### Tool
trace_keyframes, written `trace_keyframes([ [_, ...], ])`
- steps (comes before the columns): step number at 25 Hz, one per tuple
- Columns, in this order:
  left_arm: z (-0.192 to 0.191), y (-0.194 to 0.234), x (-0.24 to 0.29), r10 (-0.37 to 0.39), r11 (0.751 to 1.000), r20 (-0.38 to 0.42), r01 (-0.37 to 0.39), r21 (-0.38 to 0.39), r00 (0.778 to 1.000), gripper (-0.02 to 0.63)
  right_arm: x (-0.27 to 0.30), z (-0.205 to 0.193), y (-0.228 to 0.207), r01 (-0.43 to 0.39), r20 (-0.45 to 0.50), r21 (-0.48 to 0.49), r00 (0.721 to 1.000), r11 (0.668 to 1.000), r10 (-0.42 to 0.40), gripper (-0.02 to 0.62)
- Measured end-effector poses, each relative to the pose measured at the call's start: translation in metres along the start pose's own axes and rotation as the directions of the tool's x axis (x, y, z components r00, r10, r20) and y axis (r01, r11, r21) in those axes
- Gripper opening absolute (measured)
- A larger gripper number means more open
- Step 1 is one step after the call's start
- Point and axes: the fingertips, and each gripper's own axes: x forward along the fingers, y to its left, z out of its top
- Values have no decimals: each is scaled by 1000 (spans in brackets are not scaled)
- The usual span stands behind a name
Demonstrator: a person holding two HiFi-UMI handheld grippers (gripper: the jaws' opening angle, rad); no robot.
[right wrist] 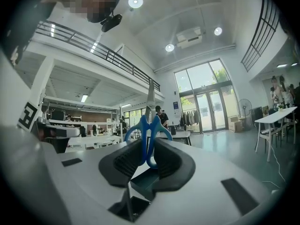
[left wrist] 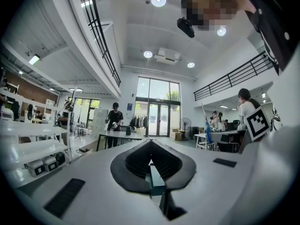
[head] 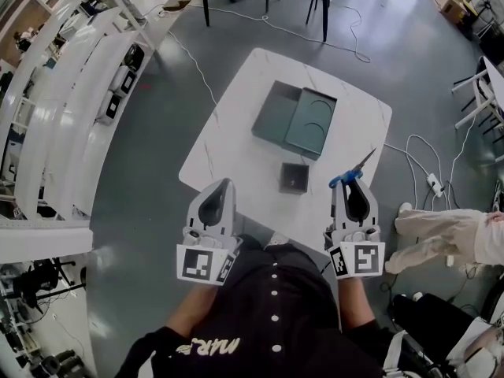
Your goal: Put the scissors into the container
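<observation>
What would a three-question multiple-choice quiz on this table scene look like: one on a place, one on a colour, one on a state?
1. Where is the small dark container?
A) on the white table, nearer the person than the green box
B) on the floor
C) inside the green box

2. What colour are the handles of the scissors?
A) red
B) blue
C) yellow

3. What state are the scissors in?
A) lying flat on the table
B) already in the container
C) gripped by the right gripper

Answers:
1 A: the head view shows it standing on the tabletop, apart from the box.
2 B: the right gripper view shows blue loops.
3 C: the jaws press on the handles, with the blades pointing away.
</observation>
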Motion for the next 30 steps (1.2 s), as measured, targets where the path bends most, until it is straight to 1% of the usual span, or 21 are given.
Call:
trace_keyframes([
  [6,-6,11,10,1,1000,-9,-1,-3,1000,26,12,-8,-2,10,-12,10,1000,1000,-10,92],
  [10,-11,24,23,-17,1000,-17,17,-16,1000,26,26,-11,2,22,-22,5,999,1000,-22,92],
  [14,-13,36,43,-61,998,-15,61,-31,998,26,40,-13,3,58,-31,-11,998,998,-58,92],
  [19,-8,64,75,-135,990,-12,135,-34,991,26,66,-6,2,137,-21,-19,990,990,-137,92],
  [24,-5,96,97,-186,982,-15,186,-33,982,26,91,-3,13,199,-9,-27,980,980,-199,92],
  [30,0,126,117,-241,970,-11,241,-40,970,26,114,-3,29,250,-14,-37,968,967,-251,92],
])
